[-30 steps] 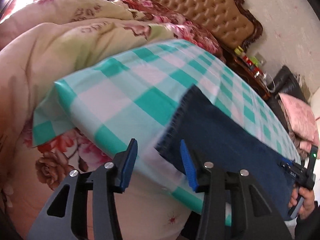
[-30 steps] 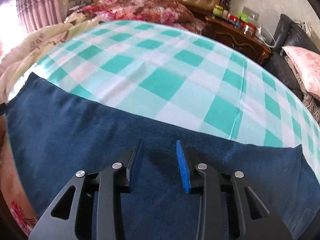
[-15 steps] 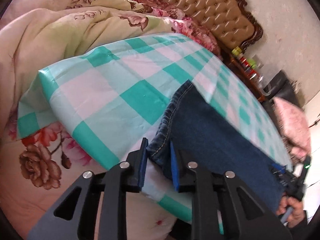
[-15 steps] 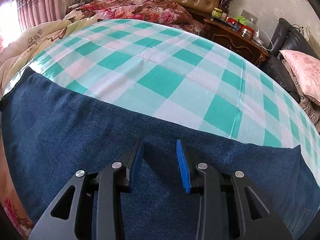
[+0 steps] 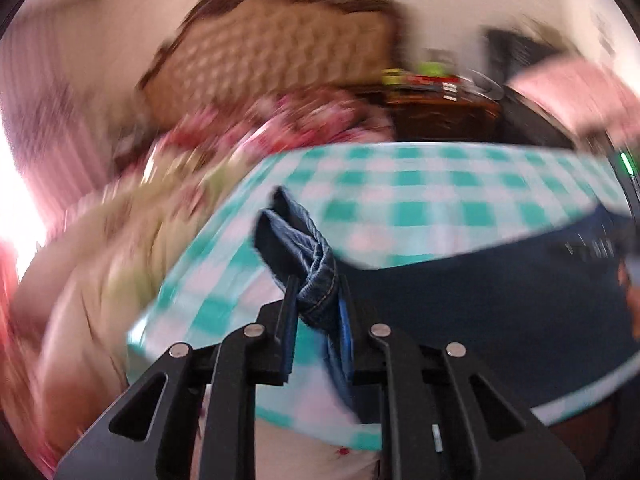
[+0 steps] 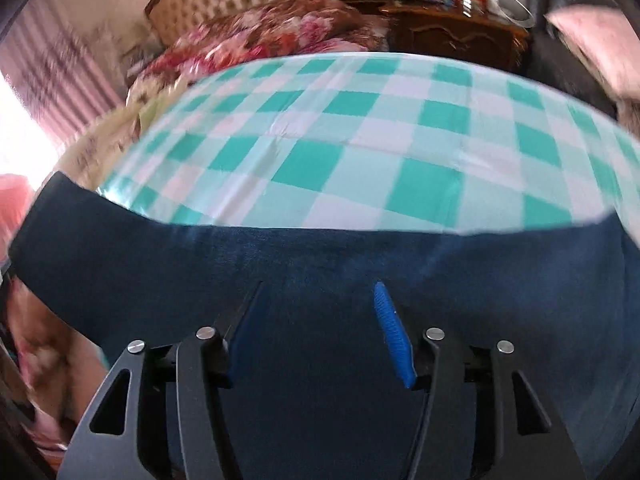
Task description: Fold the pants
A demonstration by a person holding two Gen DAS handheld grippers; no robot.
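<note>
Dark blue denim pants (image 6: 320,264) lie along the near edge of a bed covered with a teal and white checked sheet (image 6: 360,136). My left gripper (image 5: 316,300) is shut on the hem end of the pants (image 5: 304,248), which is bunched and lifted above the sheet (image 5: 400,200). The rest of the pants (image 5: 480,292) stretches to the right in the left wrist view. My right gripper (image 6: 316,312) is open, its fingers resting over the flat denim near the middle of the pants.
A floral quilt (image 5: 100,260) is heaped at the left. A tufted brown headboard (image 5: 272,52) and a dark wooden nightstand (image 6: 452,36) with bottles stand at the back. A pink pillow (image 5: 580,96) lies at the far right. Both views are blurred.
My left gripper has closed fully on the pants' hem and lifted and swung it up and to the right. My right gripper stays open over the denim, shifted slightly.
</note>
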